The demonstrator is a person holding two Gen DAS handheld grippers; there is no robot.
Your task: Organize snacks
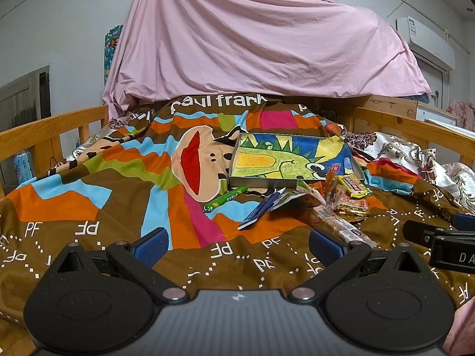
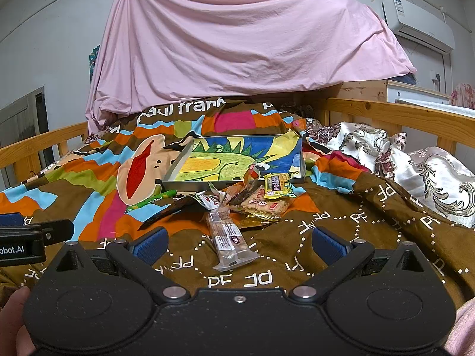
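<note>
Left gripper (image 1: 237,247): one, jaws wide apart, holding nothing, low over the brown quilt; its side also shows at the left edge of the right wrist view (image 2: 35,234).
Right gripper (image 2: 239,244): one, jaws wide apart, holding nothing; its side shows at the right edge of the left wrist view (image 1: 445,237).
Tray (image 2: 190,182): one shallow grey box with a drawn green dinosaur on its floor, lying on the bed beyond the snacks; nothing inside it that I can make out.
Snack pile: loose on the quilt just in front of the tray's near right corner, wrappers overlapping, so an exact total cannot be told.
Clear-wrapped bar (image 2: 230,241): one, long, nearest the right gripper, lying between its two fingers in the right wrist view, not touched by them.
Green tube (image 1: 225,199): one, lying alone left of the pile, near the tray's front left corner.
Yellow packet (image 2: 277,187): one, leaning against the tray's front rim.
Red-and-cream biscuit packet (image 2: 264,204): one, under the yellow packet, with gold foil below it.
Dark blue packet (image 1: 259,210): one, at the left edge of the pile.
Quilt (image 1: 89,178): one, patterned with a cartoon monkey face and "PF" letters, covering the bed.
Bed rails (image 1: 44,133): two wooden, one on each side.
Pink sheet (image 1: 252,35): one, draped high behind the bed.
Air conditioner (image 2: 418,26): one, on the wall at upper right.
</note>
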